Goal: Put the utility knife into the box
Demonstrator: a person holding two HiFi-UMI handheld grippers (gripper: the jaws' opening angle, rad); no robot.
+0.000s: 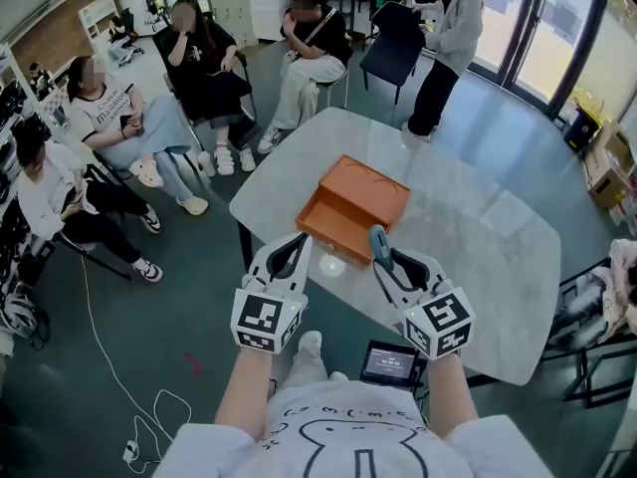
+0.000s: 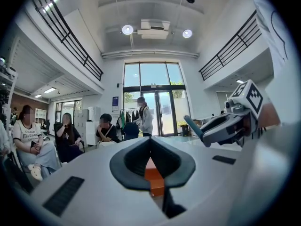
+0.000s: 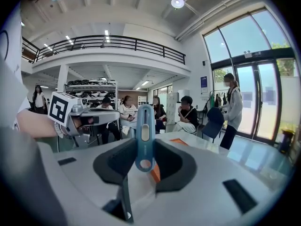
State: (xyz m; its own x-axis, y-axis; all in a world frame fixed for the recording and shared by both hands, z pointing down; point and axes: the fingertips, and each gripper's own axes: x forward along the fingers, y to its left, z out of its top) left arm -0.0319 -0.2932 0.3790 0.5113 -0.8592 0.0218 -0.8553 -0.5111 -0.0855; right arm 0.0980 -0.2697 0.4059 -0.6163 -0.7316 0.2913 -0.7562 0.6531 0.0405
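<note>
Orange box [image 1: 338,219]: lies open on the counter [image 1: 478,237], with its shallow tray toward the person and its lid laid back behind it; the tray looks empty.
Utility knife [image 3: 144,135]: blue-grey, clamped between the pads of the right gripper [image 3: 144,147], with most of its length standing out past the tips.
Left gripper [image 2: 150,140]: its jaws are together with nothing between them; only the box shows beyond the tips.
Key relation: in the head view the box lies at about 11 o'clock from the right gripper, near but not touching. The knife's long axis runs on along the line the gripper points, toward the tray's near wall.
Nearer hand: both grippers sit just short of the box, the left one at its 7 o'clock and the right one at its 5 o'clock. Only the right one carries the knife, so I judge the move is its to make: forward to 11 o'clock, over the near wall.
Surface: pale, glossy and stone-patterned, bare around the box apart from a small pale round thing [image 1: 331,264] beside the tray.
Room: a grey floor [image 1: 179,307]; people [image 1: 204,63] seated from 9 to 12 o'clock, one standing at 1 o'clock; glass doors [image 1: 537,28] beyond.
</note>
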